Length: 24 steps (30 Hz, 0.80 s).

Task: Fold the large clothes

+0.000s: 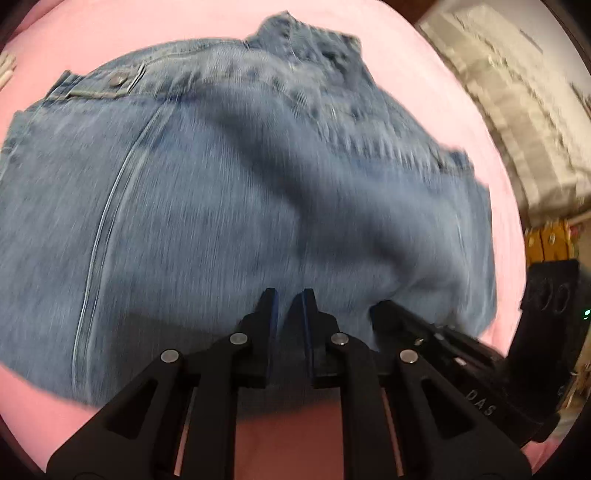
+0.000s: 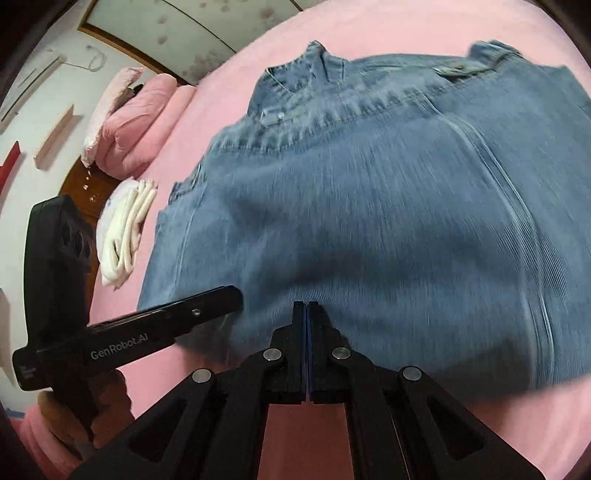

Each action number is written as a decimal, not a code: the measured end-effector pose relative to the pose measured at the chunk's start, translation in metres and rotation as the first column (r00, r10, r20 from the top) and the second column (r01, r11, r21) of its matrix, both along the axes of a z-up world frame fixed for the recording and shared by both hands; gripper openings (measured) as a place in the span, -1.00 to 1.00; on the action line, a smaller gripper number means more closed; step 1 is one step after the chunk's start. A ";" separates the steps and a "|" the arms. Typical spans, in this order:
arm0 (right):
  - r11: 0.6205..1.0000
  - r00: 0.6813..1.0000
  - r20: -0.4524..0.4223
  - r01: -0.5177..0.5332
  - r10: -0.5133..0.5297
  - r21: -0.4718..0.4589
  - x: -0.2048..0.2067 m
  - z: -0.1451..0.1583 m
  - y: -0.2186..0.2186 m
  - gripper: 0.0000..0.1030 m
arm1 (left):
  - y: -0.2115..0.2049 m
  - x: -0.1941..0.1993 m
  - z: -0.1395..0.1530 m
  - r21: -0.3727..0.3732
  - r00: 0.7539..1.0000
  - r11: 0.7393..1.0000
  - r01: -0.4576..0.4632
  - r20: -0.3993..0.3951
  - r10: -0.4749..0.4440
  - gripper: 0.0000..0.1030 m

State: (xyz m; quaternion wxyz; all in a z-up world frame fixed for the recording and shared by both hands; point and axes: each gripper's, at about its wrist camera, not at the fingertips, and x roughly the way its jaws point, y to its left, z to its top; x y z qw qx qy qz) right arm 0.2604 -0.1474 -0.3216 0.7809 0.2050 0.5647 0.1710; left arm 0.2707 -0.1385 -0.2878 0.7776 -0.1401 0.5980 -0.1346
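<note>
a faded blue denim garment [image 1: 240,192] lies spread, rumpled, on a pink bed sheet [image 1: 424,92]. the left gripper [image 1: 288,295] pinches its near edge with narrow jaws; the right gripper [image 2: 306,306] grips it too, jaws pressed together. only the right view shows pink pillows [image 2: 136,114] and folded white cloth [image 2: 125,229].

Home bedroom, pink bedsheet [image 2: 369,33], pink pillows [image 2: 136,125], folded white cloth [image 2: 125,236]

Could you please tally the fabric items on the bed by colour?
Blue: 1, denim garment
White: 1, folded cloth
Pink: 2, bed sheet, folded quilt
Total: 4
</note>
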 end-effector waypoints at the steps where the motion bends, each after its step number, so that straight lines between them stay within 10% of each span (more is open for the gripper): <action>1: 1.000 1.000 0.002 0.008 -0.009 0.008 0.019 -0.003 0.002 -1.00 | -0.003 0.015 -0.003 0.001 1.000 1.000 -0.009 0.020 0.009 -0.80; 14: 0.997 0.998 0.018 -0.063 0.062 0.044 0.162 -0.032 0.013 -1.00 | 0.001 0.126 -0.023 -0.001 0.991 0.996 -0.089 0.099 0.088 -0.87; 21: 1.000 1.000 0.025 0.011 -0.012 0.017 0.148 -0.019 -0.073 -1.00 | 0.082 0.128 -0.016 0.111 0.969 0.968 -0.224 0.132 0.209 -0.98; 24: 0.996 0.998 0.012 0.069 -0.069 -0.053 0.132 -0.009 -0.120 -1.00 | 0.121 0.132 -0.016 0.292 0.950 0.907 -0.302 0.168 0.263 -0.98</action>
